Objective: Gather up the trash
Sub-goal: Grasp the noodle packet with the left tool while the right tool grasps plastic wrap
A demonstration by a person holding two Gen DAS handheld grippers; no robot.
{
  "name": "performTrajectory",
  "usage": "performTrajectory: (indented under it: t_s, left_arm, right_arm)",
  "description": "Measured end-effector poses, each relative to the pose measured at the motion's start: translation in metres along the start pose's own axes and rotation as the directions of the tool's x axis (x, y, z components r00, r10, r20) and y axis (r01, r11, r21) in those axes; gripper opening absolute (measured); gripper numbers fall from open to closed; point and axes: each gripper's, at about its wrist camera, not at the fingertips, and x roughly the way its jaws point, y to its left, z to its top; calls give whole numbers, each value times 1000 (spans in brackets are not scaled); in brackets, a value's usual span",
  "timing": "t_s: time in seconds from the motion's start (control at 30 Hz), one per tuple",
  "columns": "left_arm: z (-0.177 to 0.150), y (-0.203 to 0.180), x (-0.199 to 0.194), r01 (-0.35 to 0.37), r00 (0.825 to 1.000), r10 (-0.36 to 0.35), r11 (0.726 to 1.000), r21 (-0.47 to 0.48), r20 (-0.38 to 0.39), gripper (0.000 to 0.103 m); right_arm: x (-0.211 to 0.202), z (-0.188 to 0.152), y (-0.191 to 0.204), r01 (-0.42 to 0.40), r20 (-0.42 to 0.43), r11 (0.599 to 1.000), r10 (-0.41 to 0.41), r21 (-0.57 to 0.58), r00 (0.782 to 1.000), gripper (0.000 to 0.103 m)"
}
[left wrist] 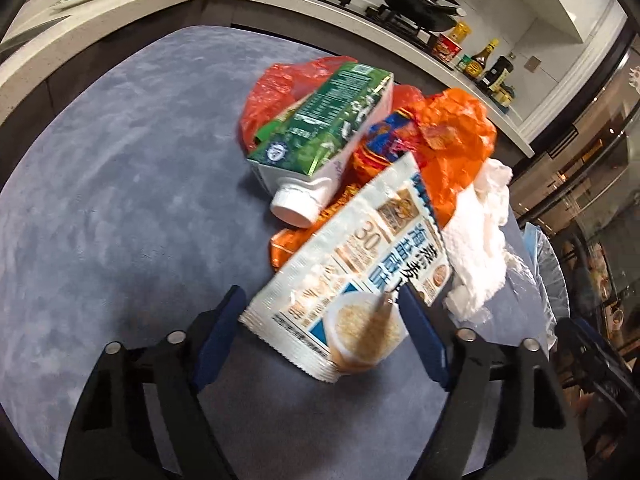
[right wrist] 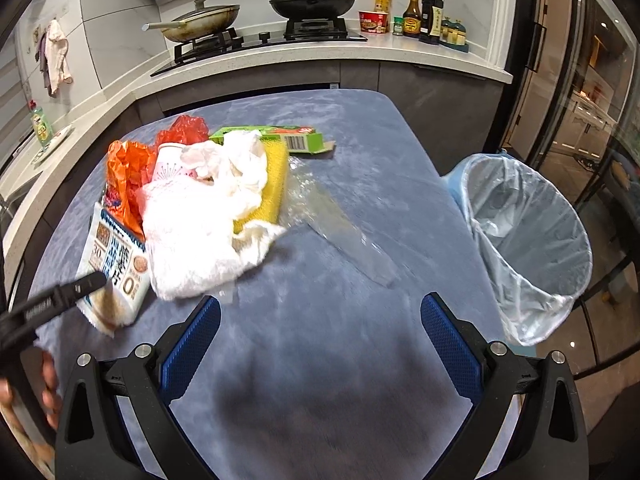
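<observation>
A pile of trash lies on the blue-grey table. A white oatmeal packet sits at its near end, and my left gripper straddles the packet's lower end, jaws open, pads close to its edges. The packet looks flat and uncrushed. Behind it lie a green carton with a white cap, red and orange plastic bags and crumpled white paper. My right gripper hangs open over bare table, nothing between its fingers. In its view the left gripper's finger rests at the packet.
A lined blue bin stands off the table's right edge. A yellow sponge, a green box and a clear wrapper also lie on the table. A counter with a stove, pans and bottles runs behind. A hand shows low left.
</observation>
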Motion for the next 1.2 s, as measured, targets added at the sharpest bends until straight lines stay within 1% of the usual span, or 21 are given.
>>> performTrajectory:
  t_s: [0.07,0.1,0.13,0.17,0.2,0.27,0.33,0.4,0.47,0.57,0.67,0.73,0.77,0.83,0.87,0.9,0.93,0.97,1.03,1.1,1.2]
  left_arm:
    - [-2,-5,0,-3,1000,3,1000,16,1,54]
    - [-2,-7,1,-5,1000,5,1000,18,-1,51]
    - [-2,-8,0,-4,1000,4,1000,18,-2,44]
    - [-3,-9,-2,0,1000,0,1000,17,0,40]
    - [-2,-8,-3,1,1000,-1,1000,19,1,38]
    - [-3,-9,-8,1,1000,-1,1000,24,11,22]
    - [-5,-7,-13,-2,1000,2,1000,26,9,13]
    - [-6,-6,-18,9,1000,-9,1000,22,8,11]
    - [-7,-6,-22,28,1000,-28,999,22,10,12]
    - [-6,-8,-22,-2,1000,2,999,45,13,15]
    - [-5,-5,-15,5,1000,-5,999,37,2,18]
    - [-3,-4,-13,13,1000,-13,999,34,-1,19]
    - [-3,-4,-12,20,1000,-20,999,35,-6,25]
    - [-3,-5,-9,37,999,-37,999,30,-9,34]
    - [-3,-7,-9,40,999,-40,999,32,-9,34]
    - [-3,-9,-9,36,999,-36,999,38,-2,33]
    - [-3,-11,-10,39,999,-40,998,52,3,33]
    - [-3,-15,-12,38,999,-39,997,69,13,24]
    - [-3,-22,-16,38,999,-40,995,97,24,16]
    - [-4,-29,-21,40,998,-45,992,121,33,12]
    - [-6,-37,-32,52,997,-60,988,144,48,7]
  right_arm:
    - [7,5,5,-7,-3,1000,7,-5,1000,96]
    - [11,7,7,-9,-6,1000,9,-7,1000,96]
    - [15,10,9,-17,-8,1000,17,-7,1000,96]
    - [17,12,11,-22,-9,1000,21,-7,1000,96]
    - [20,14,14,-29,-9,1000,29,-9,1000,95]
    - [25,17,21,-51,-9,999,51,-19,999,93]
    - [30,20,28,-76,-14,997,76,-30,997,91]
    - [36,23,33,-99,-20,994,98,-37,995,90]
    - [45,26,40,-116,-31,992,115,-44,993,87]
    - [54,29,49,-130,-43,990,128,-48,991,83]
    - [61,30,55,-146,-53,988,143,-51,988,77]
    - [68,31,57,-151,-69,987,146,-57,987,65]
    - [70,31,57,-156,-76,986,151,-58,986,62]
    - [73,30,57,-165,-85,985,160,-53,983,52]
    - [75,29,57,-169,-90,984,164,-53,982,50]
    - [76,28,57,-169,-92,984,164,-54,982,44]
    - [76,27,56,-172,-94,984,166,-53,982,36]
    - [76,27,55,-175,-95,983,169,-51,981,30]
    - [73,26,52,-182,-96,982,177,-46,979,14]
    - [66,25,49,-195,-93,980,190,-43,977,6]
    - [51,23,45,-200,-72,979,197,-41,978,5]
